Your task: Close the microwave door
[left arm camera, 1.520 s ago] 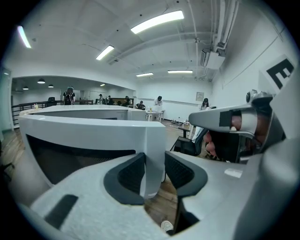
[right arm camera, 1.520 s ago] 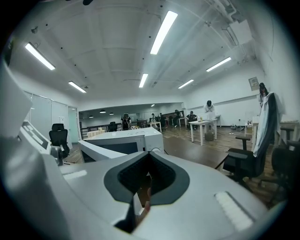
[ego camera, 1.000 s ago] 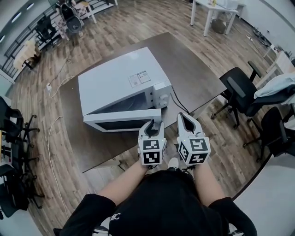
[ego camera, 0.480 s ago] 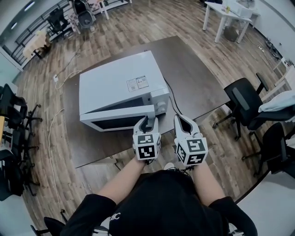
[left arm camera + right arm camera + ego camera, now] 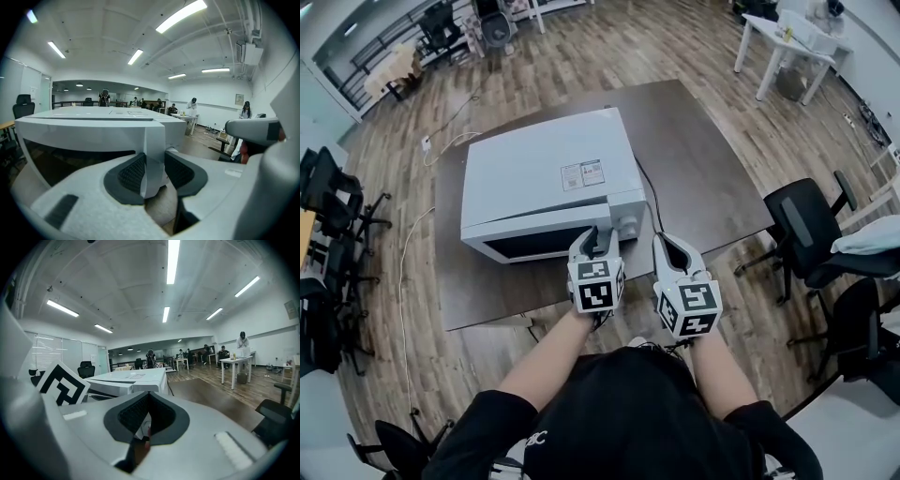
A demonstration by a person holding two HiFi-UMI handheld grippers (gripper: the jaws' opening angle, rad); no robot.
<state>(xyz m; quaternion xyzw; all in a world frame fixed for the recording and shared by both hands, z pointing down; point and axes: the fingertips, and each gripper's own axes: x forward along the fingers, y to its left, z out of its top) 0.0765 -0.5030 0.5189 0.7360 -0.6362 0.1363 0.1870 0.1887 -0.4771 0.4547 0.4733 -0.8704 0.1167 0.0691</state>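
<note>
A white microwave [image 5: 544, 173] stands on a dark brown table [image 5: 703, 178]. Its door [image 5: 530, 246] with a dark window lies almost flush against the body, only slightly ajar at the free right edge. My left gripper [image 5: 594, 236] is at that edge. In the left gripper view the door's edge [image 5: 153, 154] runs between the two dark pads and my left gripper [image 5: 154, 171] is shut on it. My right gripper [image 5: 667, 242] hovers just right of the microwave's control panel [image 5: 628, 223], touching nothing. Its pads meet at the tip in the right gripper view [image 5: 149, 401].
The microwave's black cord [image 5: 649, 202] trails over the table to the right. Black office chairs [image 5: 806, 225] stand at the right of the table, and more chairs [image 5: 328, 206] at the left. A white table [image 5: 787, 42] is at the back right.
The door has swung from clearly ajar to nearly flush with the body. My left gripper went with its edge toward the microwave, and the right gripper shifted a little alongside.
</note>
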